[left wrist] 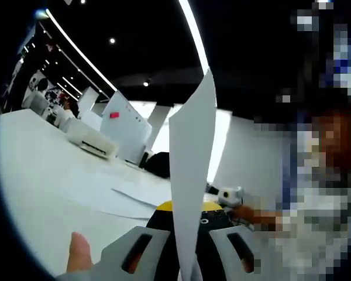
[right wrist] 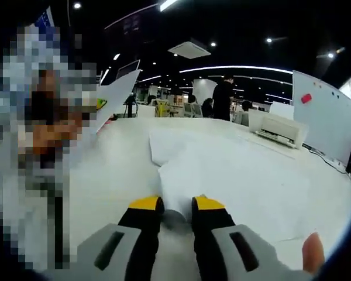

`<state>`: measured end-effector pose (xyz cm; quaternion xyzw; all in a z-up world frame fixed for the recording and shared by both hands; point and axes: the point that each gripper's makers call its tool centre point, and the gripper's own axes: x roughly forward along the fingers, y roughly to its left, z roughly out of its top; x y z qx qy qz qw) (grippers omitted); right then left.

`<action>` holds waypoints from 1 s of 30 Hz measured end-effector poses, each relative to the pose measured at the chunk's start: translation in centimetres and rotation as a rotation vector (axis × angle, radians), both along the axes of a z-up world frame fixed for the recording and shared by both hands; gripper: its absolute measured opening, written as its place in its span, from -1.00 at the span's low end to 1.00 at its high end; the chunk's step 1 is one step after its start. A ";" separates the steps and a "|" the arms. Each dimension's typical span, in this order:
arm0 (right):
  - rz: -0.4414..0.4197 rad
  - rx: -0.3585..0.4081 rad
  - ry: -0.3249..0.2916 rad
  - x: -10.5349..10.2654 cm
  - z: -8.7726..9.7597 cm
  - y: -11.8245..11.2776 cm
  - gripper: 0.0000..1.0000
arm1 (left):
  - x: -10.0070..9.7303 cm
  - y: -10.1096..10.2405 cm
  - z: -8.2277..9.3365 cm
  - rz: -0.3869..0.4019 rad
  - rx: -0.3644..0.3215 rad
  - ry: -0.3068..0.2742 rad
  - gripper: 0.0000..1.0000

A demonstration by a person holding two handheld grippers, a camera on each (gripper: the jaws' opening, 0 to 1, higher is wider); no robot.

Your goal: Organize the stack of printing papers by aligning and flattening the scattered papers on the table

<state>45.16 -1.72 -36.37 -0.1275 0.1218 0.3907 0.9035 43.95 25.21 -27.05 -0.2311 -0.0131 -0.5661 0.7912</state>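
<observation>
Left gripper view is showing the left hand-held gripper clenching one sheet of paper, which is standing edge-on and rising straight up from between the jaws, lifted clear of the tabletop. More scattered papers are lying flat just beyond it. In the right gripper view the right hand-held gripper is hovering low with its jaws slightly parted, grasping nothing, and the loose sheets are spreading directly ahead of its tips, long axis running away from it. The raised sheet is showing at the left. Judging from this, the right one is nearer the pile, so the lifted sheet needs carrying toward it.
</observation>
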 end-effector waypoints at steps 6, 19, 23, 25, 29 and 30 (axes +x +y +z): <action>-0.006 -0.093 -0.066 -0.2 0.3 -0.2 -0.55 | 0.2 0.2 0.0 0.002 -0.004 0.001 -0.88; -0.032 -0.348 -0.196 -2.1 1.0 -3.7 -0.42 | 0.4 0.3 0.1 0.006 -0.010 0.000 -0.88; -0.058 -0.362 -0.206 -0.9 1.0 -4.0 -0.44 | 0.4 0.4 0.2 0.012 -0.015 -0.001 -0.88; -0.066 -0.359 -0.210 -0.4 0.9 -3.8 -0.46 | 0.4 0.4 0.2 0.014 -0.017 -0.002 -0.88; -0.067 -0.378 -0.248 0.0 0.9 -3.1 -0.49 | 0.4 0.5 0.2 0.015 -0.022 -0.002 -0.88; -0.068 -0.385 -0.259 0.2 0.9 -3.0 -0.49 | 0.5 0.5 0.3 0.015 -0.023 -0.002 -0.88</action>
